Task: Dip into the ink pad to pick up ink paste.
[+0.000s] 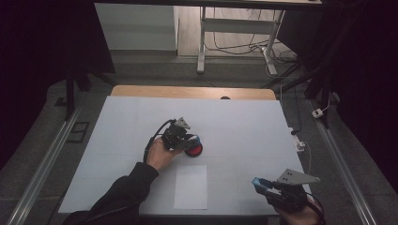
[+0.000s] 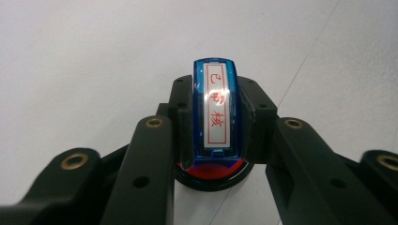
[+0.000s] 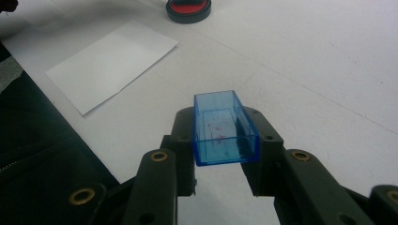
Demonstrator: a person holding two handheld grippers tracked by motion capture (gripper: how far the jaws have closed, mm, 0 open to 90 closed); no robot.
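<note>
On the white tabletop (image 1: pixel 234 126) we see the left tool (image 1: pixel 191 139) near the middle, held by the left hand (image 1: pixel 159 152). In the left gripper view its jaws pinch a blue stamp (image 2: pixel 216 110) by its sides; the stamp's top carries a white label with red characters. The stamp's lower end sits in a round ink pad (image 2: pixel 213 176) with a black rim and red centre, which shows in the high view as a red disc (image 1: pixel 194 150) just beside the tool.

The right tool (image 1: pixel 265 186) is at the near right edge of the tabletop, well apart from the left one. In the right gripper view its jaws are pressed against a clear blue rectangular cap (image 3: pixel 224 127), open end facing the camera, with faint red marks inside.

A white sheet of paper (image 1: pixel 191 186) lies flat on the near part of the tabletop, between the two tools.
</note>
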